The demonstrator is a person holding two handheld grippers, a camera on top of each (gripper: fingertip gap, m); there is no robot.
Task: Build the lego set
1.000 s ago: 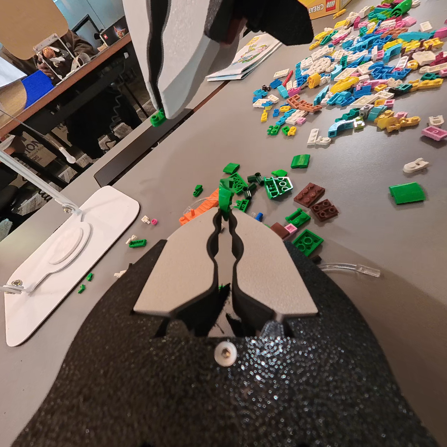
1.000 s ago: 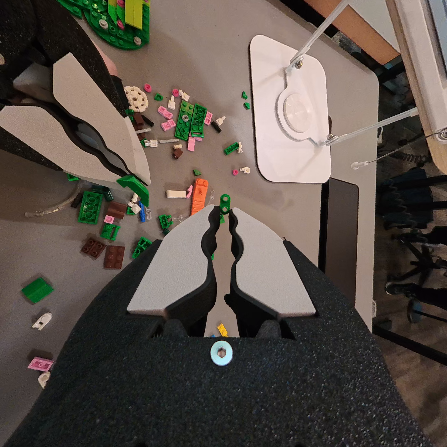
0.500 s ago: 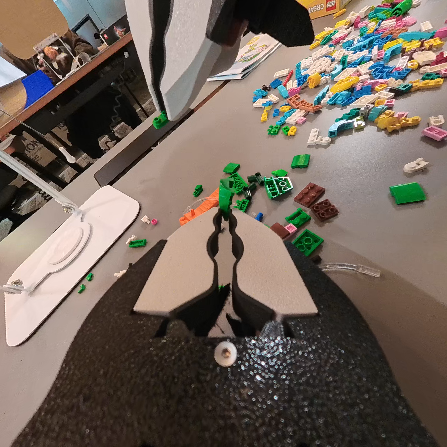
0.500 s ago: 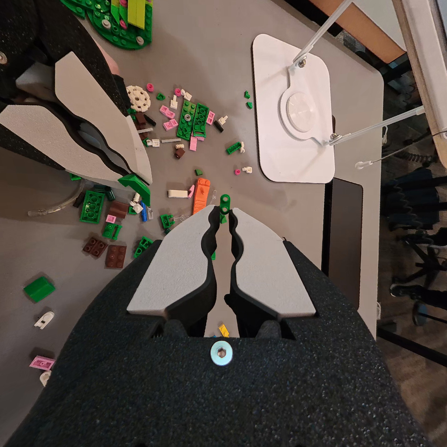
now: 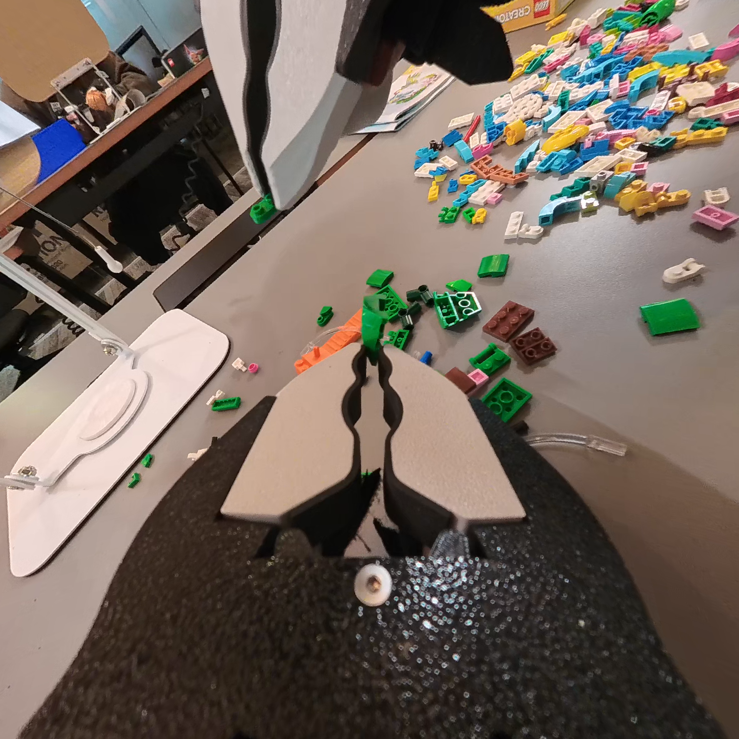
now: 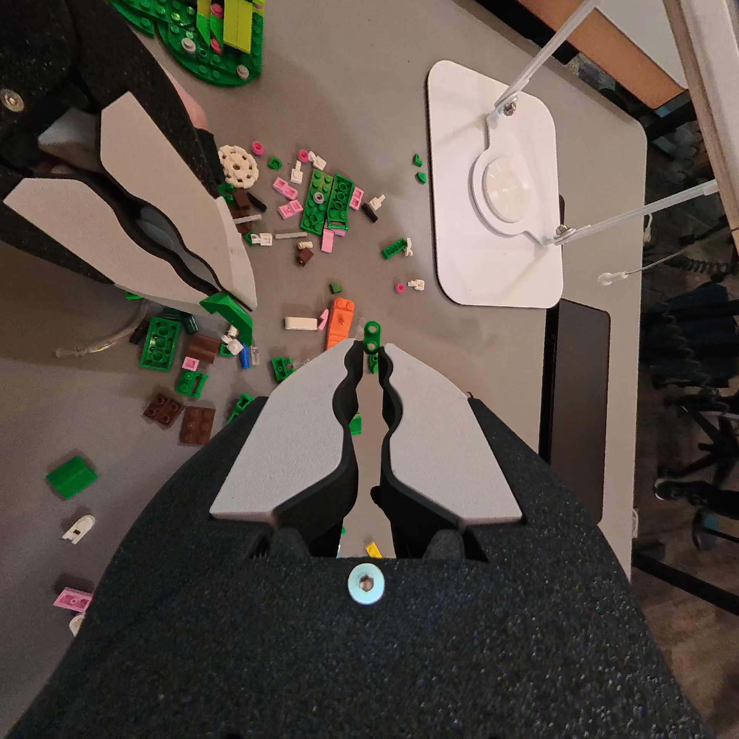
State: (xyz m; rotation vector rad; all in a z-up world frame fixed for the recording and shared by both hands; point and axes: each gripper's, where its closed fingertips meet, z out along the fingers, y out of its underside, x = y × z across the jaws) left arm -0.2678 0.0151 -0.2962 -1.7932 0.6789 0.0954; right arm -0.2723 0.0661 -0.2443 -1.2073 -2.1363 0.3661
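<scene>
Left claw [image 5: 372, 354]: closed on a green curved piece [image 5: 372, 328], pinched by its lower end so most of it stands clear above the tips; judged a hold that leaves the mating face free.
Right claw [image 6: 371, 352]: closed on a small green two-hole plate [image 6: 372, 338], gripped at one end, the holed end sticking out past the tips; in the left wrist view the same plate [image 5: 262, 208] shows under the right claw's tips, up off the counter [image 5: 320, 248].
Relation: the two claws are near but apart, both lifted above the loose pile; the pieces do not touch. Judged: the pair is being lined up for joining in the air.
Loose stock: green, brown and pink bits and an orange piece [image 6: 340, 322] lie just below the claws; a big mixed-colour heap [image 5: 600, 120] sits well apart, an instruction booklet [image 5: 408, 100] beside it.
Partial build: green base with lime and pink parts [image 6: 208, 44] at the far edge of the right wrist view, behind the left claw.
White stand base [image 6: 496, 184]: flat on the counter, clear of the work.
Change since a second ago: grips unchanged; the right claw has drifted slightly towards the left one, and the scene below it has slid a little. The left claw is steady.
</scene>
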